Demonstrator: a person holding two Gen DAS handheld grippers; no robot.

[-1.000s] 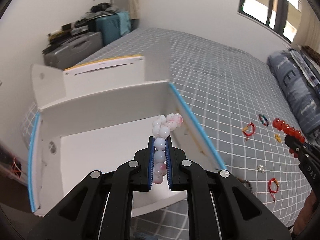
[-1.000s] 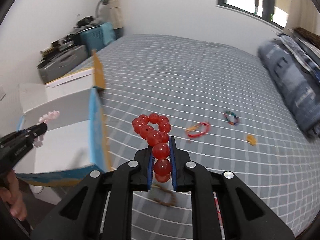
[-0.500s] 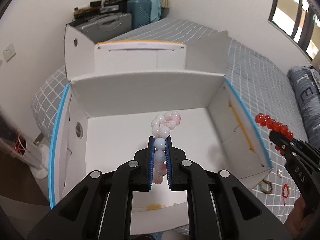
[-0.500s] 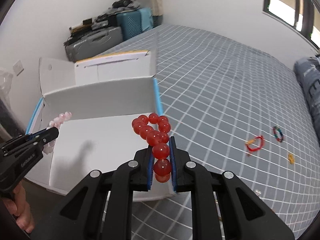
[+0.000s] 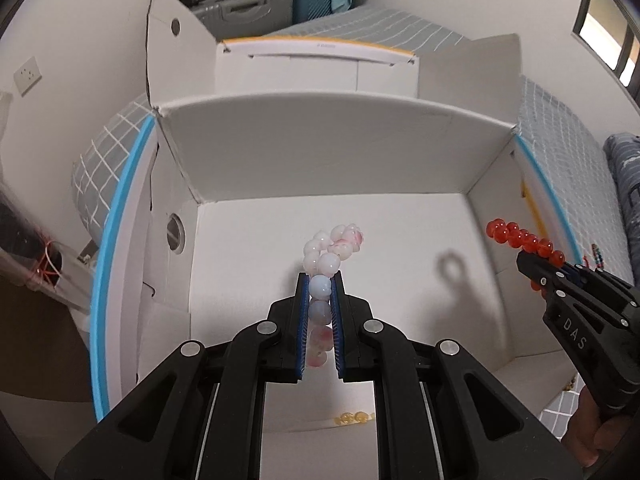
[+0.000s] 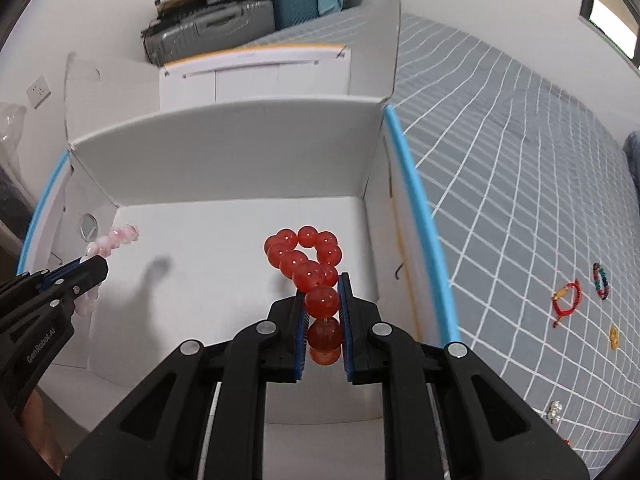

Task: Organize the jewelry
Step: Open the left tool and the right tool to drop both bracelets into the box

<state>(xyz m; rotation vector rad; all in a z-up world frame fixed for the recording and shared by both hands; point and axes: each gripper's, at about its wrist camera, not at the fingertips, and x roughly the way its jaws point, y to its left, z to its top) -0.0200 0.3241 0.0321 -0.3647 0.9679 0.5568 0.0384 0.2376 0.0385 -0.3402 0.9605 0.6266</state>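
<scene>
Both tools now over the white box point(image 5: 328, 152), left tool point(image 5: 320, 280) clamping pink bracelet point(image 5: 332, 248), right tool point(image 6: 323, 280) clamping red bracelet point(image 6: 304, 256).

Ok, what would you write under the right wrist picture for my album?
Right gripper carrying a red bead bracelet above the open white box.

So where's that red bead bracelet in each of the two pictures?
Left wrist view: the red bead bracelet is at the right edge, sticking out of the right claw.
Right wrist view: the bracelet is in the centre, pinched in that same claw.
Shared landmark: the white box open beneath both.
</scene>
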